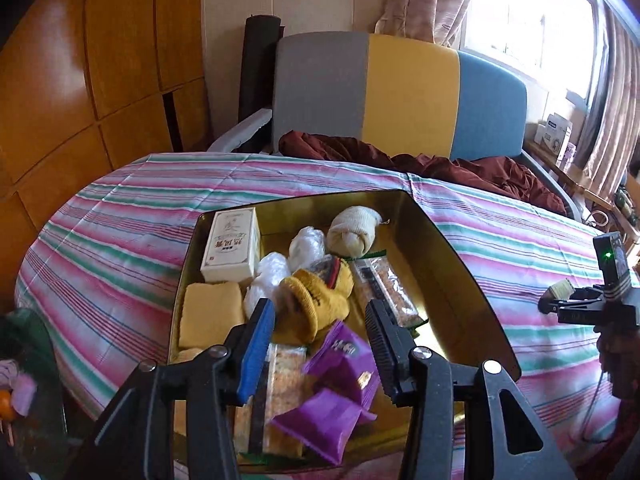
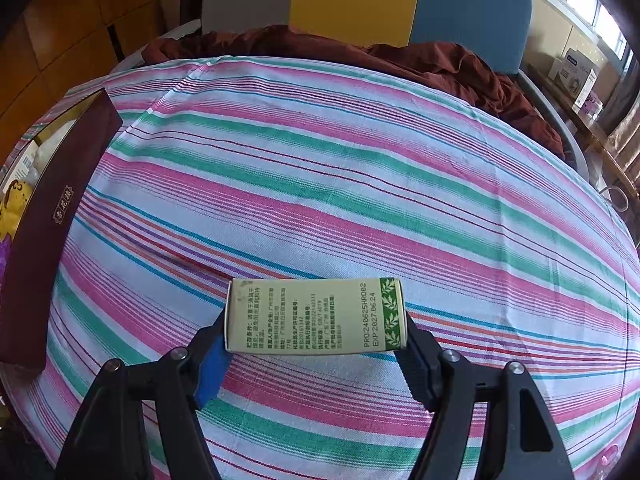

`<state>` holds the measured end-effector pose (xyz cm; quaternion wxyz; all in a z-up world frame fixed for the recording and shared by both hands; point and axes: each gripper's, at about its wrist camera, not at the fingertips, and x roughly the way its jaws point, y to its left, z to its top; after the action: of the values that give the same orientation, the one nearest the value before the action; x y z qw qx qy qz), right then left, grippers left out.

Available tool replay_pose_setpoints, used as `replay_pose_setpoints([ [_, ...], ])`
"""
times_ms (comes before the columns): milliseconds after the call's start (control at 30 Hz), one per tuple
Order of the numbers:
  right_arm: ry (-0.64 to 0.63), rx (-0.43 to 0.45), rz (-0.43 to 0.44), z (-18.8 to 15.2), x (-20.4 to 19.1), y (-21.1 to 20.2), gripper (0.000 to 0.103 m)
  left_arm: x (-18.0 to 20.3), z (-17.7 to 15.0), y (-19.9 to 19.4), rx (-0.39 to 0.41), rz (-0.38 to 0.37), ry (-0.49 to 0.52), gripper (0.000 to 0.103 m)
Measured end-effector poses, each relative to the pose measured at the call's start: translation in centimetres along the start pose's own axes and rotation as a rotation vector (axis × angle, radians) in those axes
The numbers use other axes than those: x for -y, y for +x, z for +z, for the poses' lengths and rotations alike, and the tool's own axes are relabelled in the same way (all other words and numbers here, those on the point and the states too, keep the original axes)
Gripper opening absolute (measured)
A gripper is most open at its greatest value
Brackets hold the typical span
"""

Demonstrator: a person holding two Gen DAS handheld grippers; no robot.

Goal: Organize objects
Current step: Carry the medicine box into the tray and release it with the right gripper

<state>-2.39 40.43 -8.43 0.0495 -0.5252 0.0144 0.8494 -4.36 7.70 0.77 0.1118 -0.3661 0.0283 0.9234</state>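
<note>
A gold-lined tin (image 1: 460, 264) lies on the striped bed. It holds a white carton (image 1: 232, 246), a folded yellow cloth (image 1: 210, 312), a yellow sock (image 1: 320, 312), a cream sock ball (image 1: 354, 230), white plastic bags (image 1: 272, 276), snack bars (image 1: 390, 292) and purple packets (image 1: 344, 360). My left gripper (image 1: 319, 306) hovers over the tin's near end, open, with nothing between its fingers. My right gripper (image 2: 316, 320) is shut on a pale green carton (image 2: 316, 314), held crosswise above the sheet. The tin's maroon outer wall (image 2: 52, 216) shows at the left of the right wrist view.
The striped sheet (image 2: 320, 160) covers the whole bed. A brown blanket (image 1: 460, 168) is bunched below the grey, yellow and blue headboard (image 1: 400, 88). A wooden wardrobe (image 1: 80, 80) stands to the left. Boxes (image 1: 554, 134) sit on the window ledge at right.
</note>
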Motion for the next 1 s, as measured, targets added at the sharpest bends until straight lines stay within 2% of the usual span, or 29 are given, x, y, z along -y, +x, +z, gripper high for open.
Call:
replay_pose_setpoints([
  [133,0.017,-0.001,-0.014,-0.1,-0.1,-0.1,0.073,-1.0,-0.7,-0.4,-0.004,-0.005,-0.018,0.048],
  [333,0.074,-0.032,-0.084,0.1,-1.1,-0.9,0.072,-3.0,-1.2,-1.2,0.008,-0.025,-0.074,0.048],
  [433,0.066,-0.006,-0.06,0.3,-2.7,-2.4,0.072,-4.3,-1.2,-1.7,0.024,-0.02,-0.109,0.049],
  [567,0.016,0.082,0.023,1.4,-6.1,-5.9,0.072,-6.4,-1.5,-2.0,0.03,0.001,-0.154,0.049],
  [767,-0.191,0.195,0.189,2.2,-15.2,-10.6,0.072,-8.6,-2.2,-2.3,0.032,0.025,-0.213,0.049],
  [867,-0.295,0.187,0.271,1.9,-19.8,-11.1,0.072,-9.3,-2.4,-2.5,0.034,0.03,-0.228,0.049],
  [1000,-0.41,0.138,0.296,1.4,-24.3,-9.7,0.072,-9.8,-2.7,-2.5,0.035,0.029,-0.236,0.051],
])
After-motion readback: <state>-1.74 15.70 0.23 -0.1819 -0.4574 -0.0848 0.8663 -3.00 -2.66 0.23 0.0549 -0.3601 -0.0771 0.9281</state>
